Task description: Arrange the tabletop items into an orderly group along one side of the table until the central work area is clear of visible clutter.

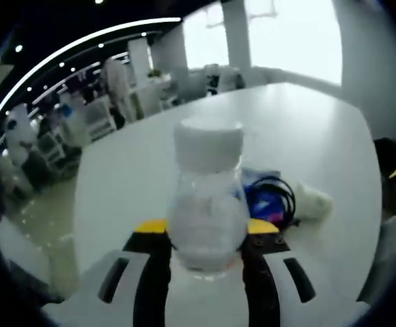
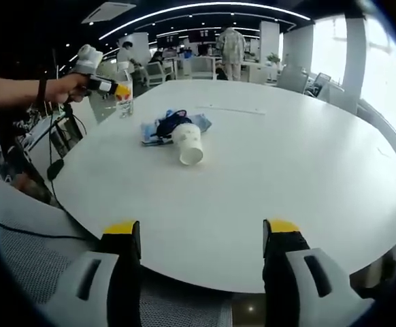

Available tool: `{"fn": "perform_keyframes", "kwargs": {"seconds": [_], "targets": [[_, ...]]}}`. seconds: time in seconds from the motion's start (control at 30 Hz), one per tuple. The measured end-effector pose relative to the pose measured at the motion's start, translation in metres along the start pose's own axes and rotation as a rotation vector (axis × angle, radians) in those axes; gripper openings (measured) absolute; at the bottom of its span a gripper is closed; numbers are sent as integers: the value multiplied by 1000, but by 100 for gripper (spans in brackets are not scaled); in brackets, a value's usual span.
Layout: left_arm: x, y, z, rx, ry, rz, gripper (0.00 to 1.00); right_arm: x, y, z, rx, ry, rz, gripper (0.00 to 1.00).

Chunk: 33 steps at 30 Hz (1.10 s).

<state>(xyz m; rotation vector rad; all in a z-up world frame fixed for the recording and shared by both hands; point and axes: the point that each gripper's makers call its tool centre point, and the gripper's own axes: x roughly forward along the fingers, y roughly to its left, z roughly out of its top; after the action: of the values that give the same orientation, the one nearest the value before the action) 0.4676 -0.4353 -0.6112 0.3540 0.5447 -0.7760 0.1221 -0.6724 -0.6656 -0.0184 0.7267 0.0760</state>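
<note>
bottle label unreadable in left tool; right tool open.

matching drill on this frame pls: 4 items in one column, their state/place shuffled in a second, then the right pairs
Items:
1. clear bottle
2. paper cup
3. right gripper
4. black cable

States:
A. open, holding nothing, over the near table edge
B. lying on its side on the white table, mouth toward the camera
C. clamped upright between the left gripper jaws
D. coiled on the blue items behind the cup

Pairs: 1-C, 2-B, 3-A, 4-D
</note>
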Motion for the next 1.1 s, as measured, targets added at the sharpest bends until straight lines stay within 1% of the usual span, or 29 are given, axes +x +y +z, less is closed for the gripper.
{"fn": "perform_keyframes", "kwargs": {"seconds": [0.23,0.53,0.73,0.83,1.1], "targets": [[12,19,2,-30,-8,26,37,3,-1,-4,-7,19,-3,73],[23,30,-4,-52,-7,31,37,5,-1,-7,-19,44,-5,73],[33,43,-12,-72,1,48,37,6,0,-11,-34,65,-5,73],[36,47,-14,-81,0,53,37,7,1,-12,-39,73,-4,72],[47,48,-37,-152,2,82,38,7,1,-17,-65,93,-8,72]]}}
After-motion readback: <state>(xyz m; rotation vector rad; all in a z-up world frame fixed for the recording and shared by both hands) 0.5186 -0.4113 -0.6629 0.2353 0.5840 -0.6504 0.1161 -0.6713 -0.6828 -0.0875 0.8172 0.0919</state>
